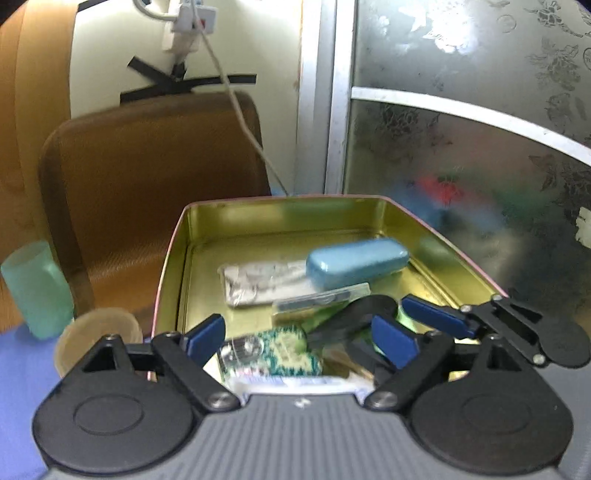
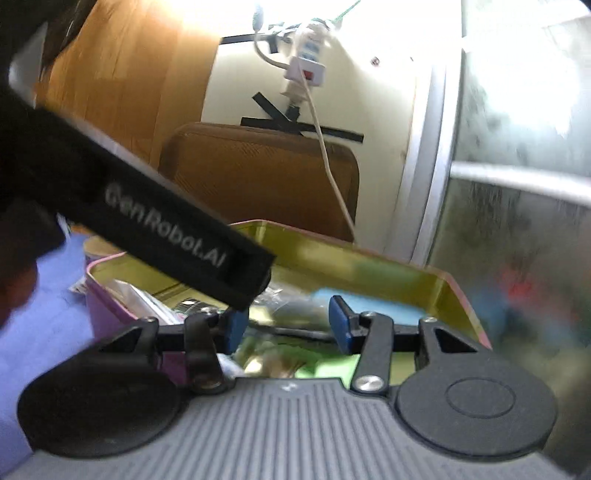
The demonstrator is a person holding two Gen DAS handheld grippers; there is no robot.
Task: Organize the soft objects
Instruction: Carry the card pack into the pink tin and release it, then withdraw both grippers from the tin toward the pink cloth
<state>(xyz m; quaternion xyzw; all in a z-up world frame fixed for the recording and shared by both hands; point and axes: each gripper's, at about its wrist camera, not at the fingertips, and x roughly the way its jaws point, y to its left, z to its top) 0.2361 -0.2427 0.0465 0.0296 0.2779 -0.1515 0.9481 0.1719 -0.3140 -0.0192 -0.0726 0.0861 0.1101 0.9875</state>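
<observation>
A: Start nearest. What are the two tools doing?

B: The left hand-held gripper (image 1: 301, 338) has its blue pads spread wide, and nothing is pinched between them. It hangs over the near end of the tin (image 1: 177, 266). Just under the gap lies a green-and-white patterned soft pack (image 1: 291, 349), with a white packet (image 1: 295, 384) at the very front edge.

A: And the right one?

B: The right hand-held gripper (image 2: 286, 325) stands about half apart. The picture is blurred, but I see nothing pressed between its pads. From the left view its fingers (image 1: 436, 317) reach in over the tin's right wall, near a black curved piece (image 1: 354, 314) that lies among the things.

A: That dark bar crossing the right view?

B: A black strap (image 2: 177, 236) with pale lettering, running down from the upper left to just above the left pad (whether it touches, I cannot tell).

A: Further into the tin?

B: A flat clear-wrapped bar (image 1: 321, 301), then a crinkled silvery packet (image 1: 258, 282), and on its right end a light blue oblong case (image 1: 356, 262), tilted slightly. The far half of the gold floor is bare. Everything soft sits inside the tin.

A: Beside the tin?

B: On the purple worktop (image 1: 22, 373), left of the tin, a tan bowl (image 1: 99, 332) and behind it a pale green cup (image 1: 37, 290).

A: And beyond?

B: A brown chair back (image 1: 155, 177), a cream wall with black tape (image 1: 188, 83) crossed under a white power strip (image 1: 190, 18), its cord (image 1: 236, 107) trailing down, and frosted patterned glass (image 1: 472, 129) to the right.
</observation>
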